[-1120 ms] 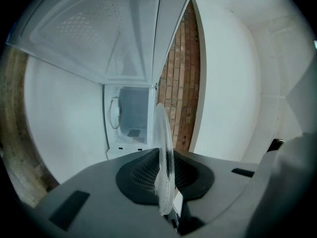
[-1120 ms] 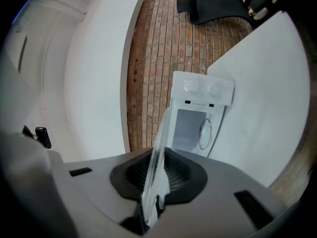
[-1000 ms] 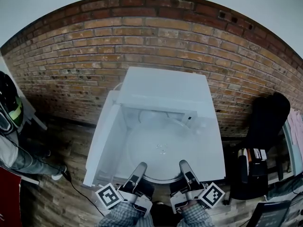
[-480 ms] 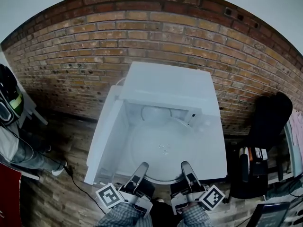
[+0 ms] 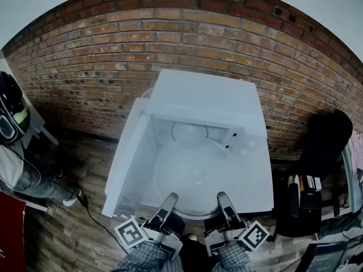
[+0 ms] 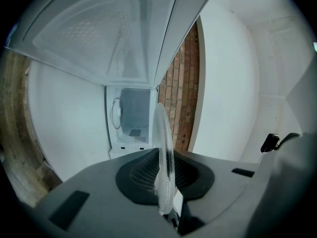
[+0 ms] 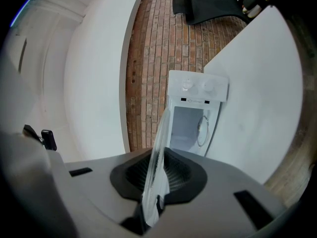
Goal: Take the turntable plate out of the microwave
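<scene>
In the head view, the clear round glass turntable plate (image 5: 195, 174) is outside the white microwave (image 5: 207, 101); it is held about flat just in front of the open cavity, above the white counter (image 5: 258, 188). The white microwave door (image 5: 127, 163) stands open at the left. The left gripper (image 5: 169, 199) and the right gripper (image 5: 222, 198) are side by side at the near rim of the plate. A red brick wall (image 5: 170, 38) is behind the microwave; a black chair (image 5: 320, 146) stands at the right.

In the left gripper view, the jaws are clenched on the rim of the plate (image 6: 162, 133); the glass is seen edge-on between the dark ribbed pads (image 6: 141, 172). The microwave (image 6: 130, 118) is well apart behind it, with the cavity open.

In the right gripper view, the jaws grasp the rim in the same way; the glass (image 7: 161, 138) passes between the pads (image 7: 178, 175). The microwave (image 7: 193, 118) shows two knobs (image 7: 197, 86) beside its open cavity.
</scene>
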Available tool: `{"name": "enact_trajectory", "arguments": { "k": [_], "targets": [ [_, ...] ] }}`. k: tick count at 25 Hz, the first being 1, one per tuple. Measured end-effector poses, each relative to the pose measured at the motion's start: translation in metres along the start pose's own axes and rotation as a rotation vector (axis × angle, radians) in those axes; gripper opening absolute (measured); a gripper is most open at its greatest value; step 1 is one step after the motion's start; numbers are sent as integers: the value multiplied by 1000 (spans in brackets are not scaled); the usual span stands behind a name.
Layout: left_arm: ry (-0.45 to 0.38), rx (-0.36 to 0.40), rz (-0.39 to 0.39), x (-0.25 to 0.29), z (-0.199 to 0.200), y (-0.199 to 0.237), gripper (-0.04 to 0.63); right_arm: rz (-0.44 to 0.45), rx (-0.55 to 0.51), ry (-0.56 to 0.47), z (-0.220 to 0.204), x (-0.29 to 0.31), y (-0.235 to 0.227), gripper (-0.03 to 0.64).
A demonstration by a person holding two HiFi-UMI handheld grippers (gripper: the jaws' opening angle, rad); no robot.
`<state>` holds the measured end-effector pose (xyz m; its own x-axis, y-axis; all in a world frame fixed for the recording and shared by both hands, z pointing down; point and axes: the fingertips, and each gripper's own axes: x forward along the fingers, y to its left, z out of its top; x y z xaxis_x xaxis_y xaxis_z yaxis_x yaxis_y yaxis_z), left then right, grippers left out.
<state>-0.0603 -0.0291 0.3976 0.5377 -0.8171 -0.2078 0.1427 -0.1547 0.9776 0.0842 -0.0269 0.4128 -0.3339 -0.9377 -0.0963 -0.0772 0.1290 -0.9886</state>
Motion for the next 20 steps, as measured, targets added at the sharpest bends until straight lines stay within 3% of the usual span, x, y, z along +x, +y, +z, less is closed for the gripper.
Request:
{"name": "enact_trajectory", "arguments": {
  "k": [20],
  "targets": [
    [-11, -1, -4, -3, 1, 0, 44, 5, 12, 5, -3, 1, 1, 48]
  ]
}}
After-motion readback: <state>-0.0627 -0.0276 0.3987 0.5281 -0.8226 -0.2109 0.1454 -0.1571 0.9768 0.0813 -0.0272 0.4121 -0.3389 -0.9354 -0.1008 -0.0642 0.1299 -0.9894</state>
